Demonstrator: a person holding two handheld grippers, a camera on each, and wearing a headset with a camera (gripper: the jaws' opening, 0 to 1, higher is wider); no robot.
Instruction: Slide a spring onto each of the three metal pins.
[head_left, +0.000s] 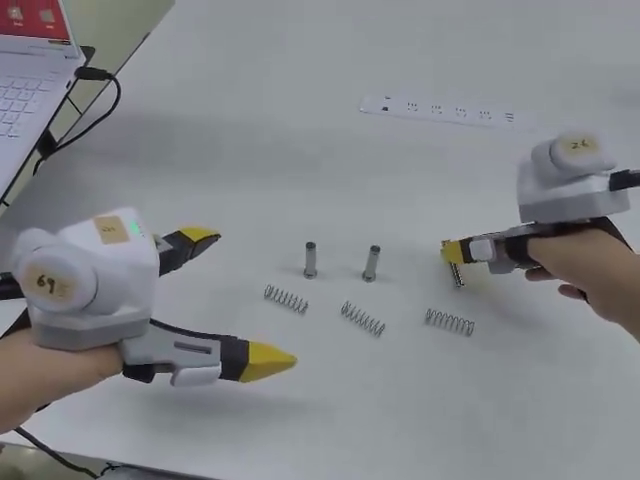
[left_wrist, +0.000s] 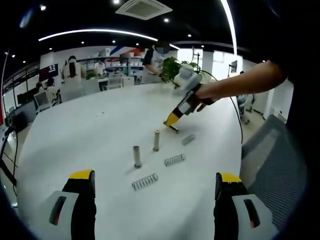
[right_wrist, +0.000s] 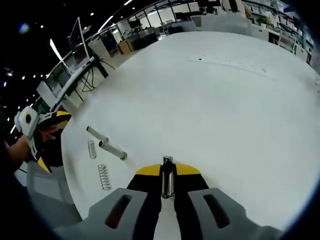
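White table (head_left: 300, 150), left claw (head_left: 248, 298) spread, right claw (head_left: 453, 251) pinching a pin (right_wrist: 167, 181), laptop (head_left: 30, 70) in head view.

An open-plan office: far rows of desks (left_wrist: 117, 80) with monitors (right_wrist: 77, 31) and people (left_wrist: 71, 67), a ceiling air vent (left_wrist: 144, 8), strip lights (left_wrist: 100, 34), and a laptop (head_left: 30, 70) at left.

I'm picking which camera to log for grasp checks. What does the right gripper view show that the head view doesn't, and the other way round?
Right gripper view: a close look at the pin clamped between the right gripper jaws, plus office desks in the background.
Head view: all three springs in a row, and the hand holding the right gripper.
Both: two standing pins, the power strip and the left gripper, jaws apart.
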